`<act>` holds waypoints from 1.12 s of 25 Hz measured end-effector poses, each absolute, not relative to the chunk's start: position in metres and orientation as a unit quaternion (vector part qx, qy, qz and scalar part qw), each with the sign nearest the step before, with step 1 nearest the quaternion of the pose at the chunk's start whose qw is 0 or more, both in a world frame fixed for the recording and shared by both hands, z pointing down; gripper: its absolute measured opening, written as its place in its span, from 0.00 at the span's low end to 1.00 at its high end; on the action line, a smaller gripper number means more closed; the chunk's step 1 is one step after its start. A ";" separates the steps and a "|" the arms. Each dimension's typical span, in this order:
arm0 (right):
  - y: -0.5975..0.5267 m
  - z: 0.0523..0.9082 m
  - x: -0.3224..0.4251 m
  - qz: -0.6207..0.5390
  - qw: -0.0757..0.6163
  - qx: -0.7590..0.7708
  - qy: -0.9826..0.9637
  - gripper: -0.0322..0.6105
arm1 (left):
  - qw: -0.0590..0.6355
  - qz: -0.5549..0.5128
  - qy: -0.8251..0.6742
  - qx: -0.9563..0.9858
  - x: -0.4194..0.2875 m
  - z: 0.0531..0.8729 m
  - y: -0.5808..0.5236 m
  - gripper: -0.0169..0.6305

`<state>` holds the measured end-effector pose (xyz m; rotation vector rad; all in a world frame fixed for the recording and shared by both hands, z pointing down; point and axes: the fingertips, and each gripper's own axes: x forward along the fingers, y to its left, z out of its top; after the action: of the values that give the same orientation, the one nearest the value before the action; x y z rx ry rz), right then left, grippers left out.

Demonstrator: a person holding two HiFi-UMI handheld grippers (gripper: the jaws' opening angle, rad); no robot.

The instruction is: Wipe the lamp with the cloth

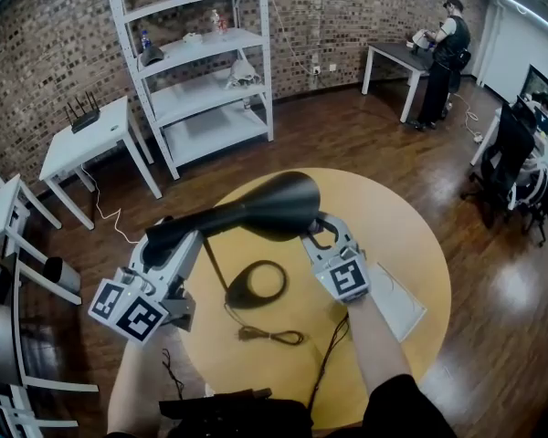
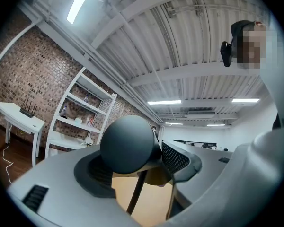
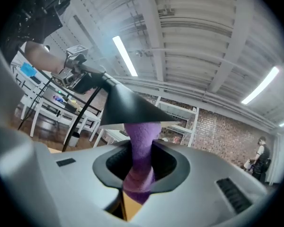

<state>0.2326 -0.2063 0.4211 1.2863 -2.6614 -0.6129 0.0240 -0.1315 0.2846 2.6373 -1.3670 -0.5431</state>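
Observation:
A black desk lamp stands on the round yellow table (image 1: 411,245). Its cone shade (image 1: 281,203) is raised over the table's middle and its ring base (image 1: 256,284) rests below. My left gripper (image 1: 164,238) is shut on the lamp's rear end, and in the left gripper view that rounded black end (image 2: 128,144) fills the space between the jaws. My right gripper (image 1: 321,231) sits at the shade's right rim, shut on a purple cloth (image 3: 141,160). The cloth reaches up to the underside of the shade (image 3: 128,108).
The lamp's cable (image 1: 272,336) lies coiled on the table near me. A flat white item (image 1: 397,301) rests at the table's right edge. White shelves (image 1: 201,71) and small white tables stand behind. A person (image 1: 446,48) stands at a far desk, and an office chair (image 1: 507,158) stands at the right.

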 end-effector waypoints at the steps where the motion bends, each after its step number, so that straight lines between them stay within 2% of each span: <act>1: -0.211 0.418 0.238 -0.193 0.055 0.434 -0.878 0.19 | 0.062 -0.180 -0.452 0.871 0.023 0.284 -0.132 0.46; 7: -0.238 0.398 0.245 -0.144 -0.003 0.449 -0.882 0.19 | 0.065 -0.179 -0.455 0.870 0.026 0.284 -0.133 0.46; 11: -0.249 0.394 0.227 -0.152 0.000 0.425 -0.893 0.19 | 0.063 -0.182 -0.454 0.870 0.024 0.282 -0.133 0.46; 14: -0.252 0.391 0.213 -0.143 -0.022 0.401 -0.905 0.19 | 0.062 -0.180 -0.452 0.871 0.022 0.283 -0.131 0.46; 28: -0.224 0.418 0.192 0.059 -0.070 0.162 -0.983 0.19 | 0.067 -0.180 -0.448 0.873 0.020 0.282 -0.131 0.45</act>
<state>0.1917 -0.2239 0.4176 0.5321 -3.2324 0.1925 0.0198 -0.1310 0.2816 2.6321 -1.3486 -0.5425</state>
